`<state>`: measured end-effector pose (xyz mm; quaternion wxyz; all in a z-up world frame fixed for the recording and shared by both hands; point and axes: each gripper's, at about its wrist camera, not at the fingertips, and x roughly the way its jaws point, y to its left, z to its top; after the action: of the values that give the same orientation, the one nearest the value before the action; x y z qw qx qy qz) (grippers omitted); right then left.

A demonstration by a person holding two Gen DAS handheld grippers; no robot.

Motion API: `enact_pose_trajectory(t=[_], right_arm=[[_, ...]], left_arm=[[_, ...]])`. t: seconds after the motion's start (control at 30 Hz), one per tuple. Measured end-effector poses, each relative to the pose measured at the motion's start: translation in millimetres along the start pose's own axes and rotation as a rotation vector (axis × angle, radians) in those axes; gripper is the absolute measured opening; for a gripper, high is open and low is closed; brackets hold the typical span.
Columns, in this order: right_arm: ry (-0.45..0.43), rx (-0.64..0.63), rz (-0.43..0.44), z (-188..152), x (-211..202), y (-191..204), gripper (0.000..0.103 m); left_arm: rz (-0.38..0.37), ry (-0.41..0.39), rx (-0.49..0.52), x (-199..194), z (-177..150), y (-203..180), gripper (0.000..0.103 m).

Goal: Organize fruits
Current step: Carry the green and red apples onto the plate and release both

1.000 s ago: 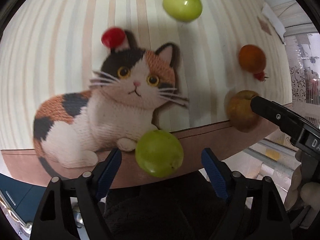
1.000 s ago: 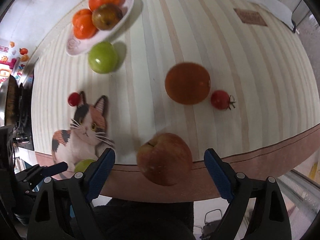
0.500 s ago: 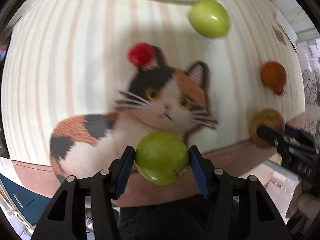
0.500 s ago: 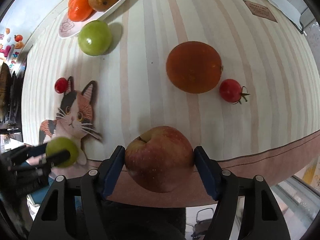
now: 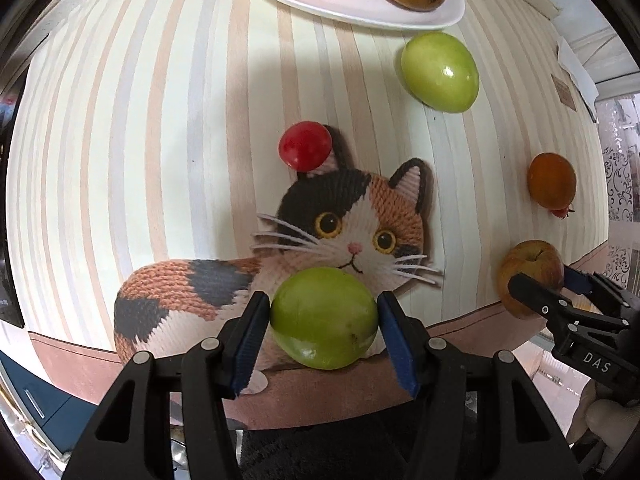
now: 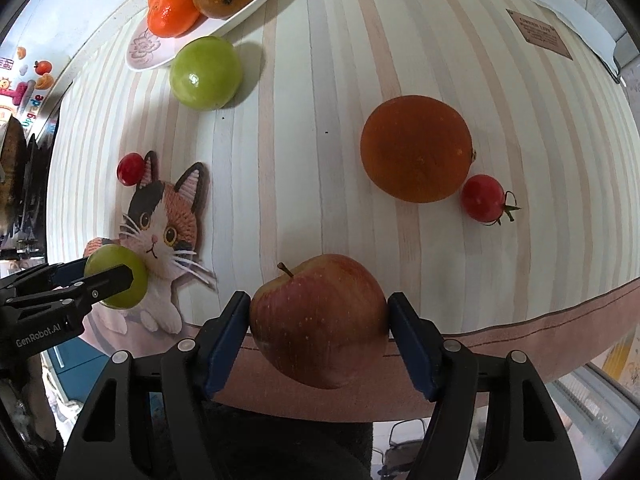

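In the left wrist view, a green fruit was pinched between the left gripper's jaws at the tabletop's near edge, above the cat picture. In the right wrist view, an apple was clamped in the right gripper over the same edge; the plate was seen at the far left corner.

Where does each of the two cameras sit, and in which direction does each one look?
Left wrist: on the left gripper, looking forward over its small green fruit to the cat picture; the right gripper shows at right.
Right wrist: on the right gripper, looking over its red apple to the orange; the left gripper shows at left.
Shared: both held fruits, the plate.
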<state>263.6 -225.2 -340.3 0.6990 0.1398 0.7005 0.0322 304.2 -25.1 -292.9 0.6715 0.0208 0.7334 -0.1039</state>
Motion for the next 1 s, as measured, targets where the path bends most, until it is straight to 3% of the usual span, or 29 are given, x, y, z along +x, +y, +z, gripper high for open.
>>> enact_pose_trajectory(t=[0.33,0.47,0.53,0.73,0.9,1.0], right_arm=[[-0.055,0.003,0.089,18,-32,7,0.072],[-0.1,-0.016,0.142,42,-50,23,0.072],[-0.13,-0.041,0.157,61,-58,39,0.072],[-0.207,-0.069,0.176,118,-68,76,0.072],[-0.201,-0.061,0.167,163,-45,100,0.072],[-0.186,-0.062,0.142,181,-27,105,0.072]], left_arm=[[-0.099,-0.067,-0.052,-51,12,18,0.053],[-0.166,-0.112,-0.081,-82,39,27,0.053],[-0.163,-0.139,-0.078,-91,52,27,0.053],[-0.098,-0.219,-0.08,-115,129,45,0.053],[-0.052,-0.205,-0.084,-103,193,58,0.053],[-0.012,-0.187,-0.074,-89,212,63,0.053]])
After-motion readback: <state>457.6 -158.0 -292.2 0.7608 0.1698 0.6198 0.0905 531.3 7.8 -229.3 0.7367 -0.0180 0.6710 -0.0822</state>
